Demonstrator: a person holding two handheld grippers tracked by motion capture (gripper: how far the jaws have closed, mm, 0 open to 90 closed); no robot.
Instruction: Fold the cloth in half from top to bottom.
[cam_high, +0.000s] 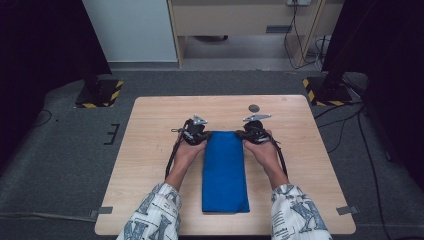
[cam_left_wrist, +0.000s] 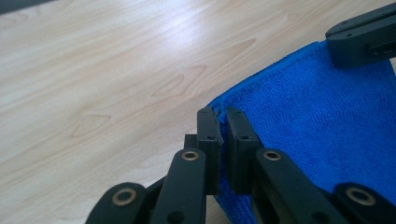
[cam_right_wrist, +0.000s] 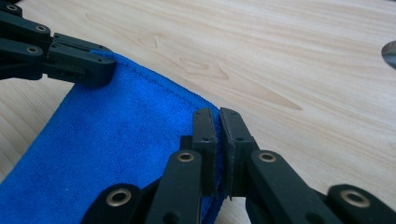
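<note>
My left gripper (cam_high: 196, 131) and right gripper (cam_high: 255, 131) each pinch a far corner of the blue towel (cam_high: 225, 170). It lies folded narrow on the surface (cam_high: 150, 150); I judge another fold remains.

In the left gripper view, the blue cloth (cam_left_wrist: 317, 135) runs off the right and bottom edges, and the right hand-held gripper (cam_left_wrist: 362, 39) is cut by the right edge at the cloth's far right corner. In the right gripper view, a dark round mark (cam_right_wrist: 390, 53) on the desk (cam_right_wrist: 303, 70) is cut by the right edge, too little to identify. From the high view, the person's sleeves (cam_high: 150, 217) leave the bottom edge.
</note>
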